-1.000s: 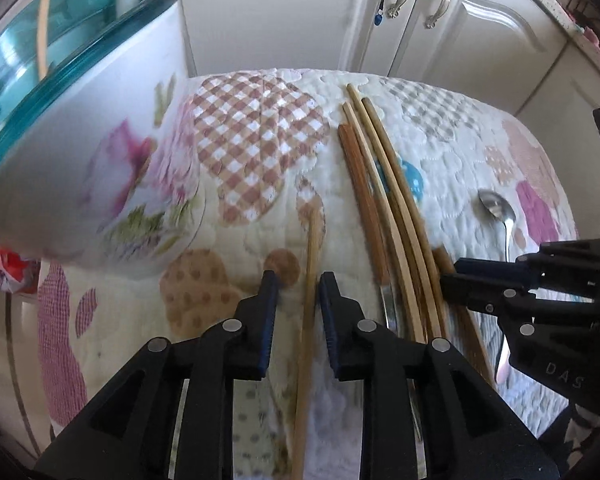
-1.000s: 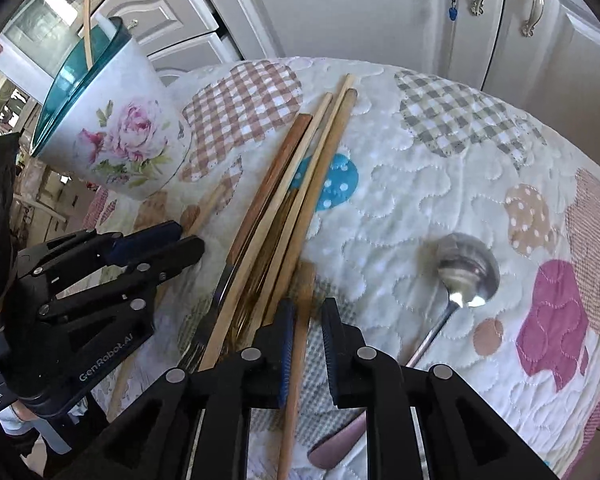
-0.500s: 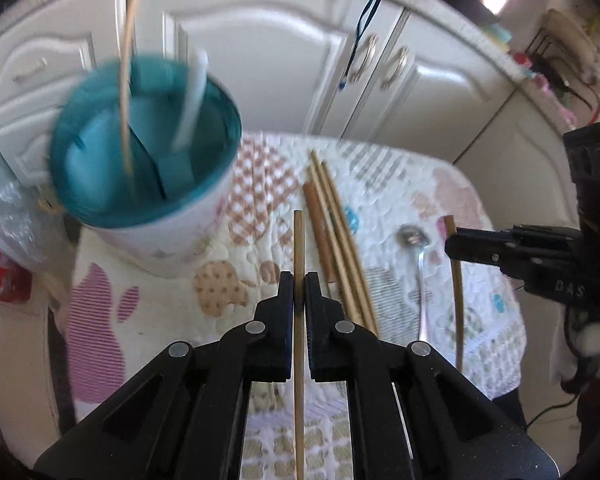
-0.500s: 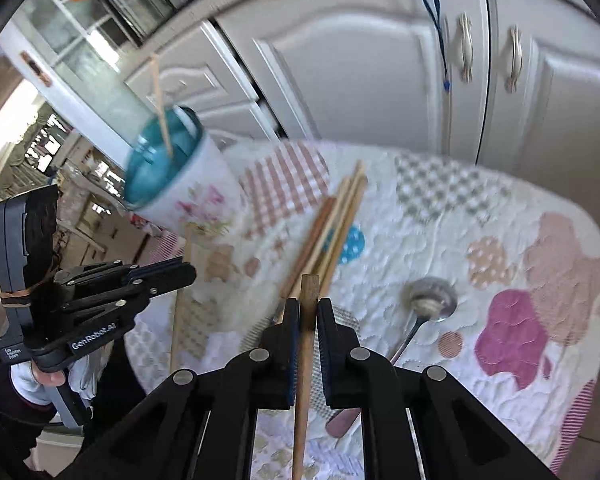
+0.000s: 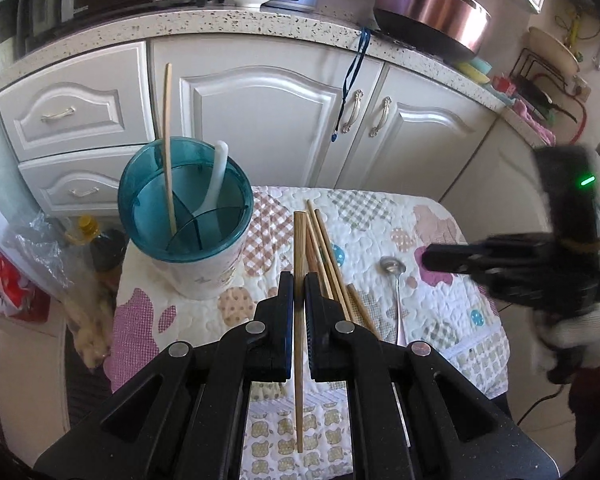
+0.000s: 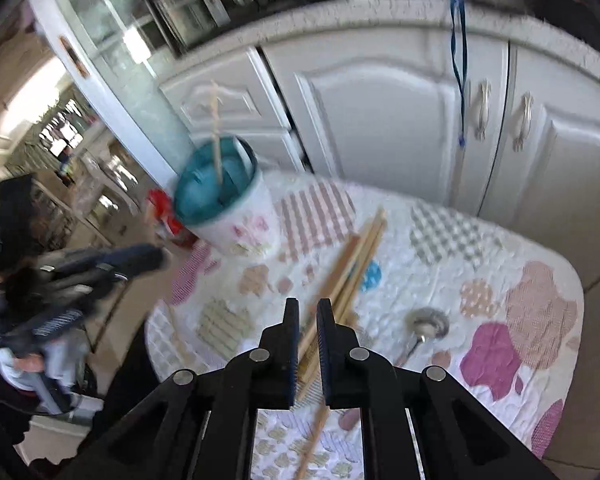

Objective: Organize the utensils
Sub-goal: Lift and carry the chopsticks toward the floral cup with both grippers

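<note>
Gripping a wooden chopstick (image 5: 299, 320) at mid-length, the left gripper (image 5: 299, 286) is being held clenched at lower centre of its view. The right gripper (image 6: 308, 312) is likewise being kept closed on a second chopstick (image 6: 314, 428), blurred and slanting below the jaws. Loose chopsticks (image 5: 320, 248) and a metal spoon (image 5: 394, 276) are lying mid-frame on the quilted table cover (image 5: 440, 312). Farther off, left of centre, the teal-rimmed holder (image 5: 186, 216) is waiting; each stick is best being tipped upright and lowered into a free compartment before release.
</note>
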`<act>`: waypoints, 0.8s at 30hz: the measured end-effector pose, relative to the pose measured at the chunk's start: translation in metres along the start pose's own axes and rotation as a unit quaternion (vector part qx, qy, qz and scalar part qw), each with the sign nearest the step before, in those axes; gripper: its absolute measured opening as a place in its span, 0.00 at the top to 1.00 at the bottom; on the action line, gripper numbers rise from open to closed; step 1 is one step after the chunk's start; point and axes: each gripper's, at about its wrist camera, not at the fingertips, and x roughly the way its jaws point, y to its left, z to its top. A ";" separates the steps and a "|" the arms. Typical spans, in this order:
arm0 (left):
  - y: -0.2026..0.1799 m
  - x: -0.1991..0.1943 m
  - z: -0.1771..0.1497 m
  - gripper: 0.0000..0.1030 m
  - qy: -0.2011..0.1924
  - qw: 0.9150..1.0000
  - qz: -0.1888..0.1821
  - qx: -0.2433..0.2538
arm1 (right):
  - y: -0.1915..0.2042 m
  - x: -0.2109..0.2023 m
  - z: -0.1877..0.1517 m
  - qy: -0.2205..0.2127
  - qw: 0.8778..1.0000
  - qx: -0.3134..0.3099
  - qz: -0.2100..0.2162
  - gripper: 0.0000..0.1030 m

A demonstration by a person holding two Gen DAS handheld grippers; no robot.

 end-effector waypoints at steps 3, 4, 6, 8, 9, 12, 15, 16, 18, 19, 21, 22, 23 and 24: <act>0.002 -0.004 -0.002 0.96 -0.003 1.000 -0.002 -0.004 | -0.012 0.035 -0.010 0.043 0.999 0.009 -0.025 0.89; 0.002 -0.005 -0.003 0.96 -0.003 1.000 -0.002 -0.005 | -0.015 0.044 -0.013 0.053 0.998 0.014 -0.030 0.89; 0.004 -0.007 -0.003 0.96 -0.003 1.000 -0.003 -0.008 | -0.023 0.074 -0.021 0.086 0.995 0.022 -0.040 0.89; 0.006 -0.008 -0.004 0.96 -0.002 1.000 -0.004 -0.010 | -0.028 0.097 -0.026 0.110 0.992 0.028 -0.045 0.89; 0.007 -0.009 -0.005 0.96 -0.002 1.000 -0.004 -0.011 | -0.030 0.105 -0.027 0.116 0.992 0.030 -0.049 0.89; 0.008 -0.010 -0.007 0.96 -0.003 1.000 -0.006 -0.017 | -0.034 0.119 -0.027 0.103 0.993 0.042 -0.049 0.88; 0.009 -0.012 -0.008 0.96 -0.004 1.000 -0.006 -0.019 | -0.035 0.125 -0.027 0.111 0.992 0.046 -0.040 0.89; 0.010 -0.014 -0.007 0.96 -0.005 1.000 -0.007 -0.020 | -0.033 0.122 -0.028 0.111 0.992 0.037 -0.041 0.91; 0.012 -0.019 -0.007 0.96 -0.009 1.000 -0.012 -0.024 | -0.031 0.115 -0.029 0.111 0.993 0.033 -0.033 0.91; 0.012 -0.023 -0.006 0.96 -0.012 1.000 -0.014 -0.025 | -0.030 0.105 -0.028 0.102 0.994 0.036 -0.026 0.92; 0.015 -0.032 -0.004 0.96 -0.019 0.999 -0.022 -0.029 | -0.028 0.078 -0.024 0.076 0.996 0.042 -0.002 0.92; 0.017 -0.039 -0.002 0.96 -0.024 0.999 -0.024 -0.030 | -0.026 0.064 -0.021 0.063 0.997 0.040 0.007 0.92; 0.018 -0.045 0.000 0.96 -0.030 0.999 -0.025 -0.030 | -0.023 0.046 -0.017 0.046 0.998 0.034 0.013 0.92; 0.020 -0.051 0.002 0.96 -0.035 0.999 -0.026 -0.030 | -0.021 0.036 -0.014 0.036 0.999 0.031 0.017 0.92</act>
